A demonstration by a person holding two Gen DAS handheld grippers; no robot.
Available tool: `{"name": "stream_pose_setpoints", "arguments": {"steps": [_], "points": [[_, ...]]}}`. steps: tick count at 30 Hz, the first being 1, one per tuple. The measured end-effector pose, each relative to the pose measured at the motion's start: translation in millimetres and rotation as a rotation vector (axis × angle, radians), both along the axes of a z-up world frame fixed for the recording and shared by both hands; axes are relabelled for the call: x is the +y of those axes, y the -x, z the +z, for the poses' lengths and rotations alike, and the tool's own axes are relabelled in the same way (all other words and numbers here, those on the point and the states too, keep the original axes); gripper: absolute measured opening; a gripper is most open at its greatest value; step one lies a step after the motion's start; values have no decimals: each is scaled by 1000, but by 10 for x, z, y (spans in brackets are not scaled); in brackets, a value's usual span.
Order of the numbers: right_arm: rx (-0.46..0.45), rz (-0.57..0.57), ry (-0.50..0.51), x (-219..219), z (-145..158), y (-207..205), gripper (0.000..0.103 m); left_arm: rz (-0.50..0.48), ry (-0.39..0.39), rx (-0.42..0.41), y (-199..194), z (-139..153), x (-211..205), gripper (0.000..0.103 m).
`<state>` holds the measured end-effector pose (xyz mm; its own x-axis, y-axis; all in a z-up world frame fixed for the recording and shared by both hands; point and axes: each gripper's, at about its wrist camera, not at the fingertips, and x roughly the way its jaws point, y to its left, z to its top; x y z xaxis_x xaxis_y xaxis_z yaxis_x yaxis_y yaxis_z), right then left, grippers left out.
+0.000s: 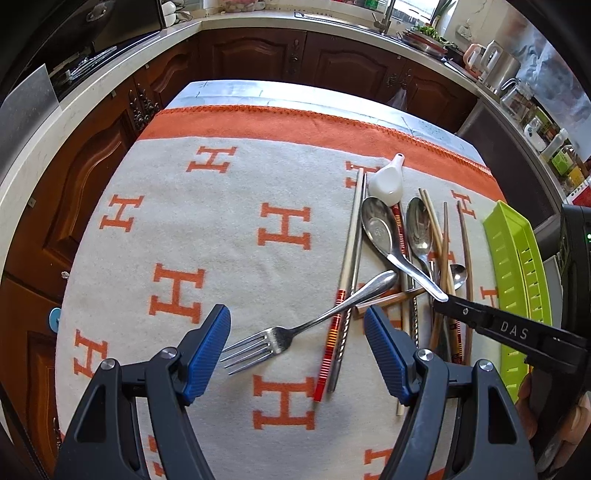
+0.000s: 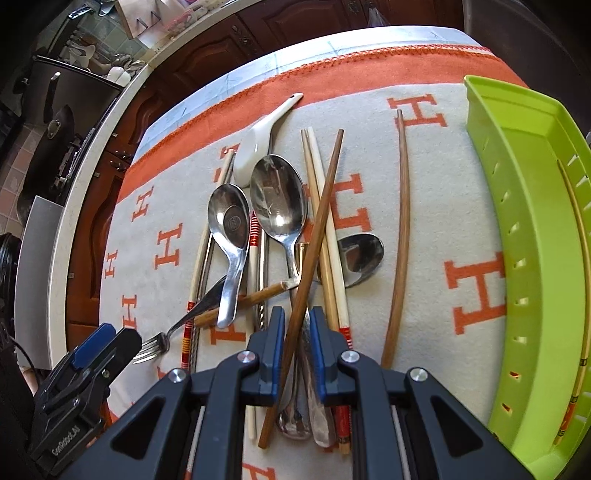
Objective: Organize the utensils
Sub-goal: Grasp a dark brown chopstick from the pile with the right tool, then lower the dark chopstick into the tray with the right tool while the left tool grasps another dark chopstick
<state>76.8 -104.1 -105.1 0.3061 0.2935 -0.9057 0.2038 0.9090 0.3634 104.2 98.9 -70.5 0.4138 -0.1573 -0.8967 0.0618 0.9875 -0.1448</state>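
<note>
Directly between left gripper [image 1: 297, 356] fingers: fork [image 1: 280, 338].

A home kitchen is showing itself here: dark carved wooden cabinets [image 1: 255, 55] are running under a pale countertop [image 1: 92, 96], with a faucet [image 1: 386, 16], an electric kettle [image 1: 496, 64] and jars standing along it.

White letters "DAS" stand on the black right gripper [image 1: 443, 302] at 4 o'clock; "GenRobot.AI" on the black left gripper [image 2: 107, 341] at 8 o'clock; orange "H" letters cover the grey-and-orange woven cloth [image 1: 229, 236].
</note>
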Motion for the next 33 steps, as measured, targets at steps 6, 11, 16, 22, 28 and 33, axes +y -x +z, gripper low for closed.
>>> {"name": "stream_pose_setpoints", "arguments": {"steps": [6, 11, 16, 22, 28, 33], "points": [[-4, -14, 17, 9, -39, -34, 13, -4, -2, 7, -2, -24, 30, 73], [-14, -36, -10, -16, -52, -21, 9, -17, 0, 5, -2, -13, -22, 73], [-51, -37, -50, -97, 45, 55, 8, -39, -3, -4, 14, 26, -125, 73], [-93, -24, -65, -196, 267, 165, 6, -56, 2, -17, 54, 117, -257, 73], [-120, -60, -75, -492, 466, 395, 6, -87, 10, -45, 153, 257, -486, 73], [-141, -109, -72, -862, 605, 662, 6, -123, 49, -60, 245, 332, -789, 73]]}}
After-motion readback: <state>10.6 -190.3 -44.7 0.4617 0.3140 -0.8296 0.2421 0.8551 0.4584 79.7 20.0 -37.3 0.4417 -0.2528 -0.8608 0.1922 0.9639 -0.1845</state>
